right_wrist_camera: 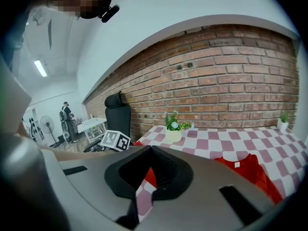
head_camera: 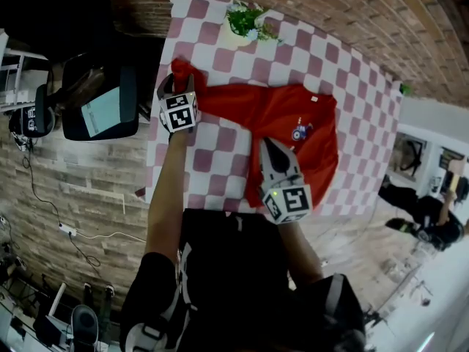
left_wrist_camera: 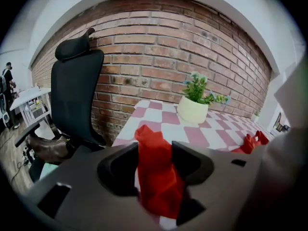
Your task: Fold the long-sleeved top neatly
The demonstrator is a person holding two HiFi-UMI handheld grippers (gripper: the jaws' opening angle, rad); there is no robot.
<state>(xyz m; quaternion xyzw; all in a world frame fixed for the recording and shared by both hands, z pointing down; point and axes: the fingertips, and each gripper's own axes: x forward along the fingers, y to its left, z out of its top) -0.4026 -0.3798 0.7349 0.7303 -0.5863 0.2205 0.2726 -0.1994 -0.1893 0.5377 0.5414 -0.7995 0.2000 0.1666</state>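
1. The long-sleeved top [head_camera: 293,116] is soft red cloth. It lies creased on the counter [head_camera: 212,160], whose cover is a flat check of maroon and white squares.
2. Its body sits toward 3 o'clock and carries a small blue-and-white print [head_camera: 300,130] on the chest.
3. One sleeve [head_camera: 220,101] runs out toward 10 o'clock, and its end is bunched into a rumpled ridge.
4. The left claw [left_wrist_camera: 155,150] stands open at that sleeve end, with the crumpled cloth between its dark, rounded jaws.
5. The left forearm [head_camera: 165,189] reaches straight from 6 toward 12 o'clock, and the claw is tipped downward.
6. The right claw [right_wrist_camera: 150,148] is closed, its jaws meeting in a point. It hovers over the top's near part at 5 o'clock, aimed toward 12, on a bent arm.
7. A rounded cream pot with a leafy plant [head_camera: 245,22] stands at 12 o'clock.
8. A black chair [head_camera: 99,101] stands off the counter at 9 o'clock, before a rough brick wall [left_wrist_camera: 168,57].
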